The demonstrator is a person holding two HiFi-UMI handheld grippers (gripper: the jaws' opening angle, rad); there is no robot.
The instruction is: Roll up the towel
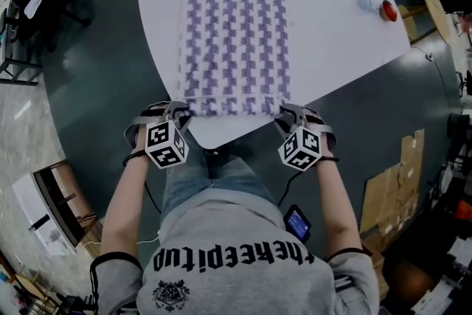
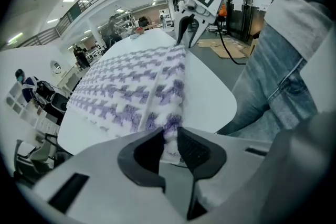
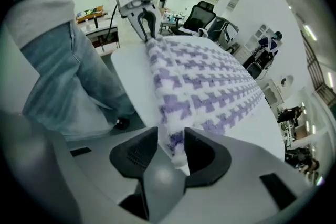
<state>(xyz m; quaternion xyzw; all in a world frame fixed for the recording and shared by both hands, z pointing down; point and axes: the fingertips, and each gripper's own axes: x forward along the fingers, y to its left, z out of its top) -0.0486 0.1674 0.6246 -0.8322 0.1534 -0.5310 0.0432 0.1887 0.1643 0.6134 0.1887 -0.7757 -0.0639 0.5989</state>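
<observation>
On the white table (image 1: 335, 26) in front of me, the towel (image 1: 234, 33) is lying spread flat, white with a purple check, its long side running away from me towards the far edge. Its near end is sitting close to the table's near edge, and a narrow band along that end looks folded over on itself.

I am holding both grippers at that near end, one at each corner, both pointing steeply down. My left gripper (image 2: 169, 147) is pinching the left corner: the jaws are standing only a little apart, with the dark pads (image 2: 195, 150) pressing the thick cloth from both sides. My right gripper (image 3: 170, 150) is sitting over the right corner with its jaws standing wider. The towel's edge is lying between them and leaning against the pad nearer the table's middle, while a clear gap is showing at the other pad, so I am not gripping there.

The marker cubes (image 1: 166, 144) are facing up at me, just off the table edge above my jeans (image 1: 199, 177). Far off at the table's right corner, a small red object (image 1: 388, 10) is sitting just beside a pale blue one (image 1: 366, 4), well apart from the towel.
</observation>
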